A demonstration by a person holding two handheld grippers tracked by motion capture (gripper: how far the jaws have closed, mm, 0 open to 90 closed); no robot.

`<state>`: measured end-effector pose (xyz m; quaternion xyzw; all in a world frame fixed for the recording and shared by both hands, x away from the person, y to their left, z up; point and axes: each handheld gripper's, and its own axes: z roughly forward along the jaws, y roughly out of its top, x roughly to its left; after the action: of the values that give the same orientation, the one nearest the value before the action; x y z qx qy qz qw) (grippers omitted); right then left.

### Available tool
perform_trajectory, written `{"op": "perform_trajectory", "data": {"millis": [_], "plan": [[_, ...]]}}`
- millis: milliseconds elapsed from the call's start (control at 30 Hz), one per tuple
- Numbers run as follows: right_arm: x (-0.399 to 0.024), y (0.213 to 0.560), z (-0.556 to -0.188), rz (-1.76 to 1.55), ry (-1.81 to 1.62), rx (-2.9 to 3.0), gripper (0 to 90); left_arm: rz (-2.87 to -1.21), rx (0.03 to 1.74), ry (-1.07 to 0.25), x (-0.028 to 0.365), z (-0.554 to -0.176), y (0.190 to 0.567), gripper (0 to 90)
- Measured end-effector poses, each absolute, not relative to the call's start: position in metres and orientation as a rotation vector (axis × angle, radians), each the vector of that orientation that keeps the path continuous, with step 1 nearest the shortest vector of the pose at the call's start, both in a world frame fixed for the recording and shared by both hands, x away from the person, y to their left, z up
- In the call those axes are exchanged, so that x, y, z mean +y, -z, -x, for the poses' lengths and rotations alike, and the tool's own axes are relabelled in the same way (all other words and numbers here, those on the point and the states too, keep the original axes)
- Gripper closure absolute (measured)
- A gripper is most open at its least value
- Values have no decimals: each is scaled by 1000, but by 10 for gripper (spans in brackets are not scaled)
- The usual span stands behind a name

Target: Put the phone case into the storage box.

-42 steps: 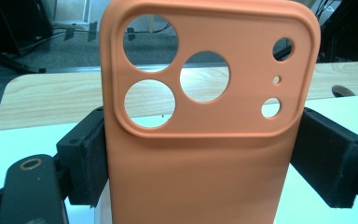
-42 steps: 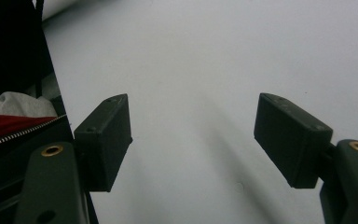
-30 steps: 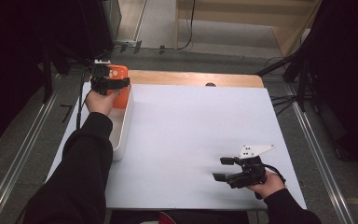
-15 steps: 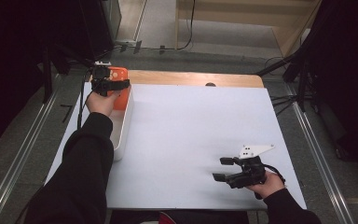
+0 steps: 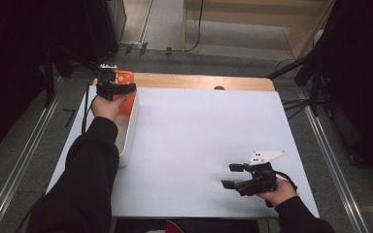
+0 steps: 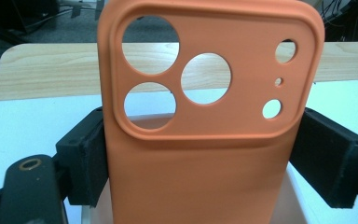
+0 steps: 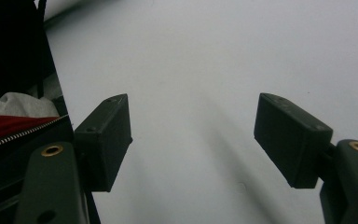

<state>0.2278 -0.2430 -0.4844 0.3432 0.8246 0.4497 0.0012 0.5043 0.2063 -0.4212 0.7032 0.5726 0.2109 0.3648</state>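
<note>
At the far end of the white bin (image 5: 129,131), an orange phone case (image 5: 125,77) is held upright by the left gripper (image 5: 119,88). In the left gripper view the case (image 6: 205,140) is clamped by its two long edges between the black pads (image 6: 86,163), its back turned to the camera. Three large round openings and three smaller ones are cut in its raised camera panel; through them the wooden table edge (image 6: 51,70) and the white sheet (image 6: 23,126) are seen. The pale inside of the bin (image 6: 291,196) is visible directly below the case. The bin is set along the left edge of the white sheet (image 5: 209,131), and part of it is covered by the person's black left sleeve (image 5: 90,165).

Well away from the bin, at the near right corner of the sheet, the right gripper (image 5: 233,175) is held level, its jaws set wide apart with nothing between them. In the right gripper view, bare white surface (image 7: 205,93) is seen between the pads (image 7: 105,140). A grey three-cornered plate (image 5: 267,156) is carried on top of that gripper.

A small dark mark (image 5: 218,88) is seen on the wooden strip (image 5: 199,81) beyond the sheet, level with the bin's far end.
</note>
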Motion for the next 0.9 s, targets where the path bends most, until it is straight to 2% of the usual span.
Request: {"op": "perform_trajectory", "data": {"millis": [333, 600, 900], "plan": [[-243, 484, -228, -1086, -1423, 2590, 261, -1856, 1470, -573, 201, -504, 424, 145], [-243, 483, -228, -1075, -1436, 2587, 259, -1824, 1490, -554, 204, -505, 423, 144], [-242, 483, -227, -1075, -1438, 2593, 259, -1792, 1482, -571, 202, -506, 420, 73]]}}
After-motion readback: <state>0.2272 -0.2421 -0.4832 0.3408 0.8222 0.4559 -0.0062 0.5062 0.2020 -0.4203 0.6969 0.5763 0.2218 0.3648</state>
